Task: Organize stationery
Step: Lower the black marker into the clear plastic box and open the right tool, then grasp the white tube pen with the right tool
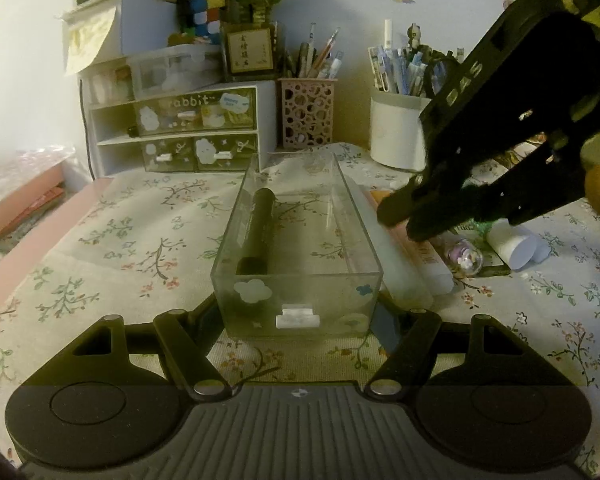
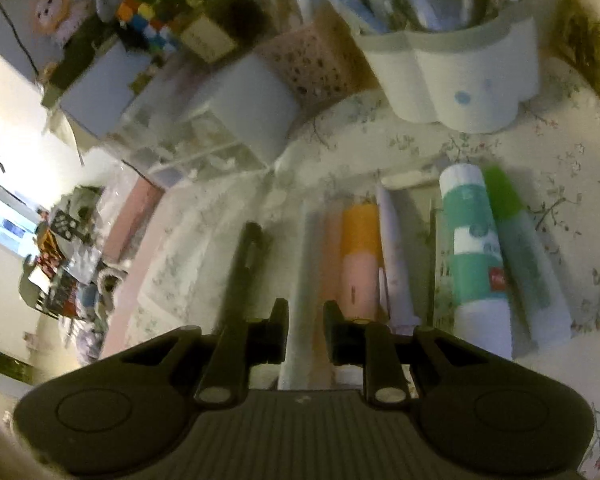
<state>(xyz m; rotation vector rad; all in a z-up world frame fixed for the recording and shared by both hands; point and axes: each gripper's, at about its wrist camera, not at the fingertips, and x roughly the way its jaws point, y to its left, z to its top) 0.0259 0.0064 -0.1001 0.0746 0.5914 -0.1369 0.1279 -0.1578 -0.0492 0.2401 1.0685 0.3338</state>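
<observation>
A clear drawer box (image 1: pixel 300 280) stands on the floral cloth with a black pen (image 1: pixel 258 232) lying inside along its left wall. My left gripper (image 1: pixel 300 320) is open, its fingers on either side of the box's near end. My right gripper (image 1: pixel 400 220) hangs over the items to the right of the box. In the right wrist view its jaws (image 2: pixel 305 332) are close around a frosted white tube (image 2: pixel 298 300); I cannot tell if they grip it. An orange-pink tube (image 2: pixel 358 256), a green-white glue stick (image 2: pixel 476 256) and a green tube (image 2: pixel 524 256) lie beside it.
A white drawer organizer (image 1: pixel 180 128) stands at the back left. A pink perforated pen cup (image 1: pixel 306 114) and a white pen holder (image 1: pixel 398 132) full of pens stand behind the box. A clear glitter bottle (image 1: pixel 466 258) lies at the right.
</observation>
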